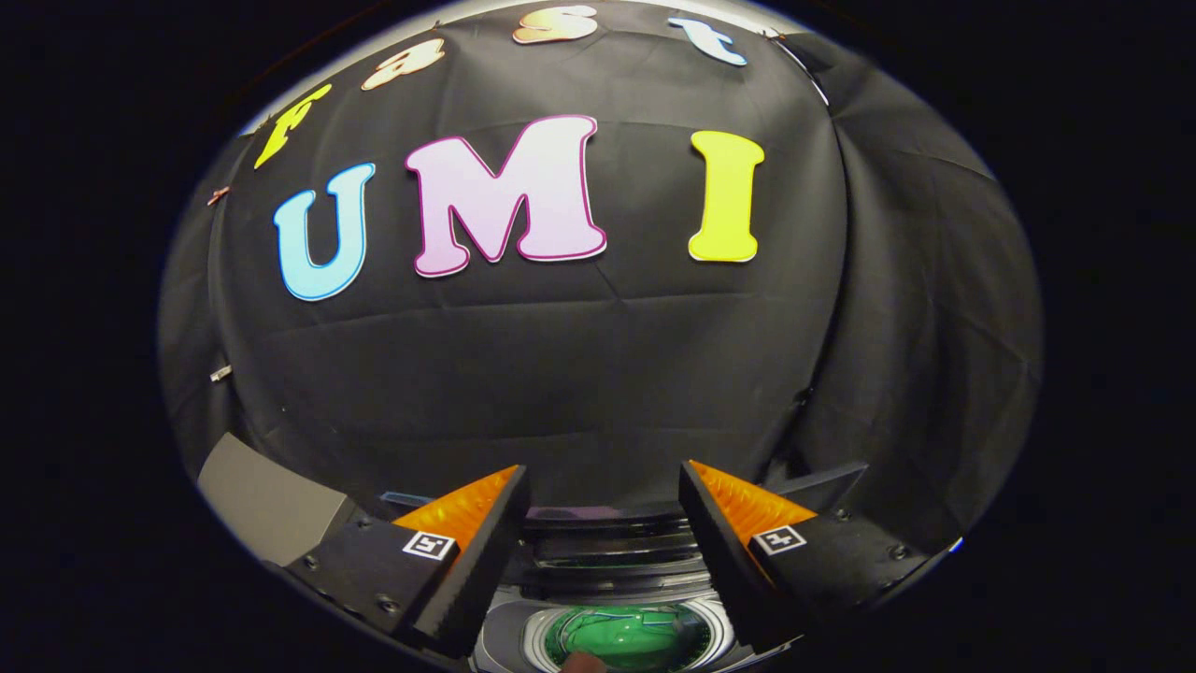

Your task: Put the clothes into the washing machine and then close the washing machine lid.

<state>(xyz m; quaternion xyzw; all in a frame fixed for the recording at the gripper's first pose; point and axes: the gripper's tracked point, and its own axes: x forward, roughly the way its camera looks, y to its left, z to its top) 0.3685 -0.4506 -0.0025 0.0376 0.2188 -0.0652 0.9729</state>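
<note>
My gripper (603, 486) is open, its two fingers spread wide with nothing between them, held high and facing the booth's black cloth wall. Below and between the fingers lies the top of the washing machine (617, 561), its dark raised lid just ahead of the fingers. Under the fingers the round drum opening (533, 640) shows green clothes (621, 636) inside it. A small blurred shape at the near rim of the opening cannot be made out.
A grey box-like surface (266, 505) stands to the left of the left finger. The black cloth wall hangs close behind the machine and folds around on the right.
</note>
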